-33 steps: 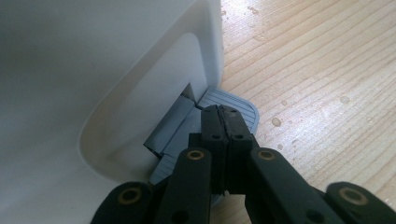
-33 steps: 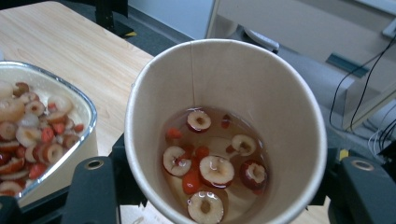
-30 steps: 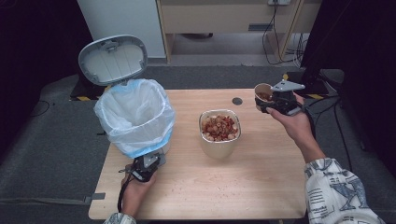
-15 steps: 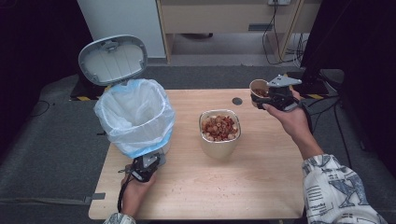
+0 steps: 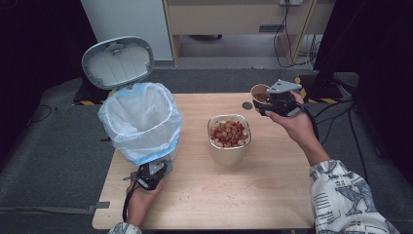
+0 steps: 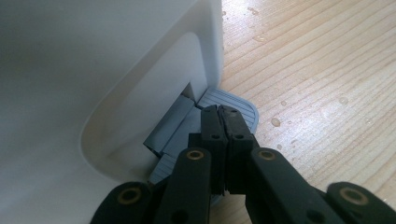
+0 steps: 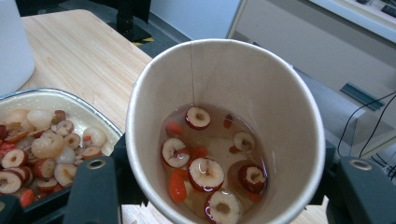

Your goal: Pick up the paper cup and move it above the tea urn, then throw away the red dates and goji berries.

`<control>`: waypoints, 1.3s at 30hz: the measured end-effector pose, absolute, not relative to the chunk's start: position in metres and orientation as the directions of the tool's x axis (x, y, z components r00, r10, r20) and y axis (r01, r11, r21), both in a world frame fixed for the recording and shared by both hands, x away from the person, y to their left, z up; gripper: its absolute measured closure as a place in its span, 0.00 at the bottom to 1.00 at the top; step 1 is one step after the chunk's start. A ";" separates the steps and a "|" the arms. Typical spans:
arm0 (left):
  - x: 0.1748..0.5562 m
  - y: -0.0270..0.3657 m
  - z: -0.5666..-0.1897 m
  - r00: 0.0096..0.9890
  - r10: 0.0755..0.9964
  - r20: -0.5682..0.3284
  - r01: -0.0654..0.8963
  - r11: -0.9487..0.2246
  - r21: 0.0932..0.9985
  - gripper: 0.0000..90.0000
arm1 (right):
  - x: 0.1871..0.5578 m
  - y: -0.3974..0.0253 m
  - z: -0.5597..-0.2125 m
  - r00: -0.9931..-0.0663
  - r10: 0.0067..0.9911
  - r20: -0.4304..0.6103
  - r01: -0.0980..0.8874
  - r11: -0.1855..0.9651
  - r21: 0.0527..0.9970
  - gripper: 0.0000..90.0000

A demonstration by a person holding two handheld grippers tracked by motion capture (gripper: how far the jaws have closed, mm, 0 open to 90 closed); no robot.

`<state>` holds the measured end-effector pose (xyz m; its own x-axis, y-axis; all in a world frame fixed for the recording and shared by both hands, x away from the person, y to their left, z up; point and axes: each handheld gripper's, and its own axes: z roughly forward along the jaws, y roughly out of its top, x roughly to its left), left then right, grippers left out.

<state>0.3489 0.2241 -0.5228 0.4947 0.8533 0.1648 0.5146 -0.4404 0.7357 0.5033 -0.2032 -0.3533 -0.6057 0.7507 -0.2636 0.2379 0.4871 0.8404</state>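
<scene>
The right gripper (image 5: 271, 101) clamps a tan paper cup (image 7: 224, 126) (date slices in liquid) near the wooden table (image 5: 272, 195)'s far right corner; the left gripper (image 6: 220, 122), jaws together, presses the white bin's grey pedal (image 6: 233, 105).

Overhead light falls evenly on the tabletop (image 5: 272, 190); the room from 9 to 3 o'clock lies dark. High view soft, slightly grainy. Water droplets (image 6: 276, 122) glint, and nearby claw parts blur.
</scene>
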 end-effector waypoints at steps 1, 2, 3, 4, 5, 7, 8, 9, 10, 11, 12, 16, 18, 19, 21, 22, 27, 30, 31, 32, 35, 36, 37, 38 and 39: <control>0.349 0.224 -0.523 0.494 0.853 0.165 0.515 -0.441 0.736 0.98 | 0.503 -0.202 -0.353 -0.606 0.748 -0.270 0.234 0.492 0.839 0.41; 0.349 0.224 -0.523 0.494 0.853 0.165 0.515 -0.441 0.735 0.98 | 0.502 -0.201 -0.353 -0.607 0.746 -0.274 0.230 0.495 0.838 0.41; 0.349 0.224 -0.523 0.494 0.853 0.165 0.515 -0.440 0.736 0.98 | 0.501 -0.200 -0.353 -0.611 0.742 -0.277 0.227 0.499 0.836 0.41; 0.349 0.224 -0.523 0.495 0.853 0.165 0.515 -0.441 0.735 0.98 | 0.501 -0.200 -0.353 -0.613 0.738 -0.282 0.222 0.503 0.835 0.41; 0.349 0.224 -0.523 0.494 0.853 0.165 0.515 -0.441 0.735 0.98 | 0.500 -0.200 -0.352 -0.614 0.734 -0.289 0.216 0.509 0.833 0.41; 0.349 0.224 -0.523 0.494 0.853 0.165 0.515 -0.441 0.735 0.98 | 0.501 -0.201 -0.350 -0.608 0.739 -0.290 0.218 0.506 0.835 0.41; 0.349 0.224 -0.523 0.494 0.854 0.165 0.515 -0.440 0.735 0.98 | 0.501 -0.201 -0.348 -0.605 0.740 -0.293 0.216 0.507 0.835 0.41; 0.349 0.224 -0.523 0.494 0.853 0.166 0.515 -0.441 0.735 0.98 | 0.501 -0.200 -0.347 -0.604 0.741 -0.295 0.215 0.508 0.834 0.41; 0.349 0.224 -0.523 0.494 0.853 0.166 0.515 -0.441 0.735 0.98 | 0.501 -0.199 -0.345 -0.606 0.737 -0.300 0.210 0.512 0.833 0.41; 0.349 0.224 -0.523 0.494 0.853 0.166 0.515 -0.441 0.735 0.98 | 0.501 -0.197 -0.344 -0.608 0.733 -0.305 0.204 0.516 0.832 0.41; 0.349 0.224 -0.523 0.494 0.853 0.165 0.515 -0.441 0.735 0.98 | 0.501 -0.196 -0.343 -0.613 0.728 -0.308 0.200 0.520 0.831 0.41; 0.349 0.224 -0.523 0.495 0.853 0.164 0.515 -0.440 0.736 0.98 | 0.503 -0.193 -0.337 -0.616 0.717 -0.328 0.183 0.535 0.825 0.41; 0.349 0.224 -0.523 0.495 0.853 0.164 0.515 -0.440 0.736 0.98 | 0.504 -0.191 -0.334 -0.617 0.712 -0.336 0.175 0.540 0.823 0.41; 0.349 0.224 -0.523 0.495 0.854 0.163 0.515 -0.439 0.736 0.98 | 0.504 -0.191 -0.333 -0.618 0.709 -0.339 0.171 0.542 0.823 0.41; 0.349 0.224 -0.523 0.494 0.853 0.165 0.514 -0.440 0.736 0.98 | 0.504 -0.190 -0.332 -0.622 0.706 -0.338 0.170 0.543 0.822 0.41; 0.349 0.224 -0.523 0.494 0.853 0.165 0.514 -0.440 0.736 0.98 | 0.504 -0.190 -0.331 -0.624 0.702 -0.342 0.165 0.546 0.821 0.41; 0.349 0.224 -0.523 0.495 0.854 0.162 0.515 -0.439 0.737 0.98 | 0.502 -0.187 -0.327 -0.631 0.693 -0.350 0.151 0.552 0.820 0.41; 0.349 0.225 -0.523 0.494 0.855 0.158 0.517 -0.435 0.737 0.98 | 0.504 -0.185 -0.326 -0.635 0.687 -0.354 0.147 0.557 0.818 0.41; 0.349 0.224 -0.523 0.494 0.855 0.160 0.516 -0.436 0.737 0.98 | 0.505 -0.184 -0.326 -0.637 0.685 -0.354 0.146 0.557 0.817 0.41; 0.349 0.224 -0.523 0.494 0.854 0.164 0.515 -0.439 0.736 0.98 | 0.506 -0.183 -0.326 -0.640 0.680 -0.358 0.143 0.563 0.814 0.41; 0.348 0.224 -0.523 0.489 0.858 0.159 0.518 -0.432 0.738 0.97 | 0.511 -0.182 -0.326 -0.647 0.672 -0.359 0.138 0.566 0.813 0.41; 0.348 0.224 -0.523 0.488 0.858 0.160 0.519 -0.433 0.737 0.97 | 0.513 -0.183 -0.326 -0.647 0.673 -0.357 0.139 0.565 0.813 0.41; 0.348 0.224 -0.523 0.488 0.858 0.163 0.518 -0.434 0.737 0.97 | 0.515 -0.183 -0.325 -0.649 0.672 -0.358 0.138 0.566 0.813 0.41; 0.348 0.223 -0.523 0.486 0.858 0.166 0.518 -0.436 0.736 0.97 | 0.516 -0.182 -0.324 -0.651 0.668 -0.361 0.135 0.570 0.811 0.41; 0.348 0.223 -0.523 0.485 0.858 0.168 0.519 -0.437 0.735 0.97 | 0.518 -0.181 -0.323 -0.654 0.661 -0.367 0.129 0.576 0.807 0.41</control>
